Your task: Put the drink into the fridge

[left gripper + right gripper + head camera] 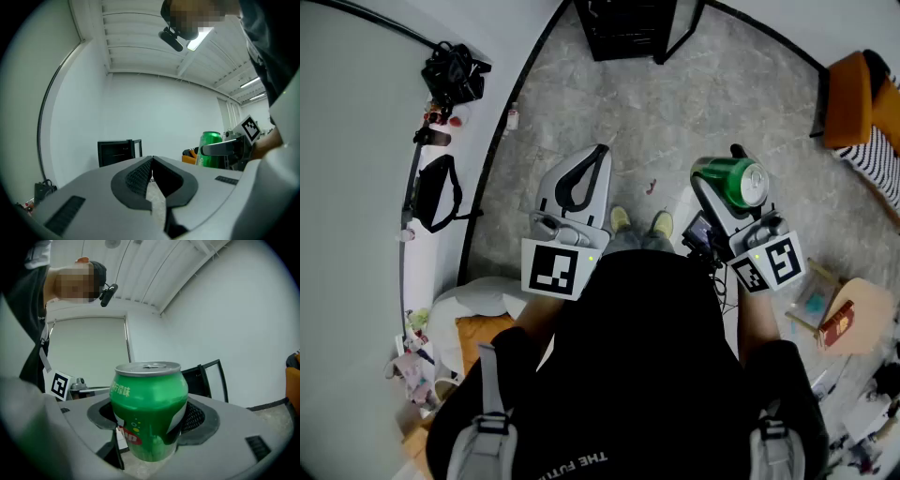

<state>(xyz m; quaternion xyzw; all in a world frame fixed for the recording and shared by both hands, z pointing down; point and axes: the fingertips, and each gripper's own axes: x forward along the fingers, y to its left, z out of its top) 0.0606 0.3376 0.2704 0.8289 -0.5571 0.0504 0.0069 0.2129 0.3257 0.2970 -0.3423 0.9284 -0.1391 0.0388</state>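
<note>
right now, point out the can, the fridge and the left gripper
can (149, 413), right gripper view, green side
fridge (112, 152), left gripper view, dark front
left gripper (152, 158), left gripper view, closed tips

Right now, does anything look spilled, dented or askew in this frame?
Nothing stands out. The green aluminium drink can is held upright and undented by the right gripper; the left gripper is shut and empty. No spill shows.

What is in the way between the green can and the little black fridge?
Nothing that shows. The right gripper holds the green can, and only open floor lies between it and the black fridge by the far wall, whose door looks open. The left gripper is shut, empty and off to the side.
</note>
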